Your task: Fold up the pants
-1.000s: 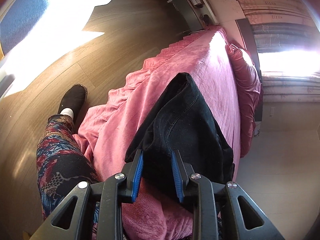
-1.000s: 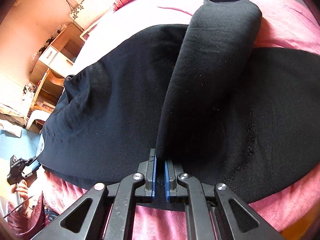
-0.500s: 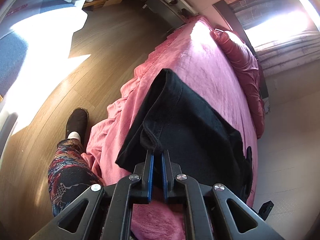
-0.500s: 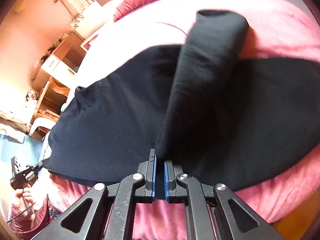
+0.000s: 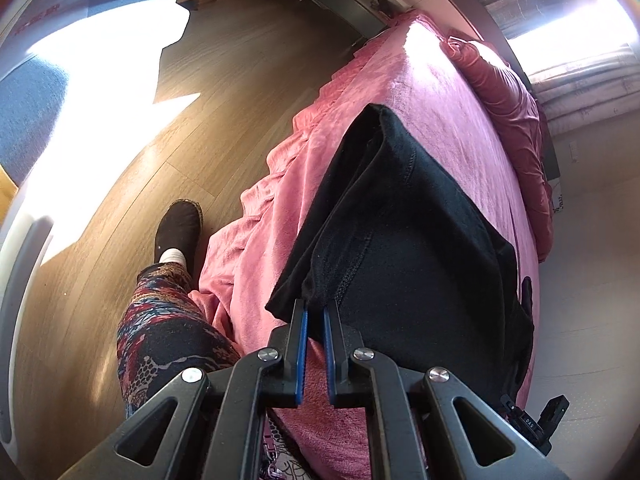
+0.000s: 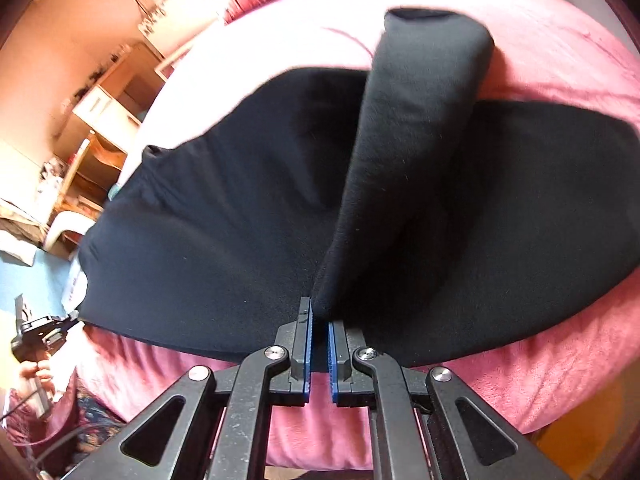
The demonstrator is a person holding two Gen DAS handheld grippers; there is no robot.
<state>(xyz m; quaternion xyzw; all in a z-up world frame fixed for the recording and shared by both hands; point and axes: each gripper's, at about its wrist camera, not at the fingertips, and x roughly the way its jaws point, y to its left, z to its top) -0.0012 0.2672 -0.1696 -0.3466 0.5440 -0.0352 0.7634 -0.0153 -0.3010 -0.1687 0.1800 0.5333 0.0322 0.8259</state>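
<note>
The pants (image 6: 240, 216) hide the bed (image 6: 560, 52) beneath them and run out of frame at three o'clock. The shelves (image 6: 100, 128) at nine o'clock are blurred. The person's leg (image 5: 160, 320) is cut off at seven o'clock.

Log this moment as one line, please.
left gripper: shut on black pants edge | right gripper: shut on lifted fold | pants on pink bed

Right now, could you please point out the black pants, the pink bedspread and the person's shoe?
black pants (image 6: 224, 216), right wrist view, the flat spread part.
pink bedspread (image 5: 436, 92), left wrist view, its bare top.
shoe (image 5: 178, 226), left wrist view, its upper.
</note>
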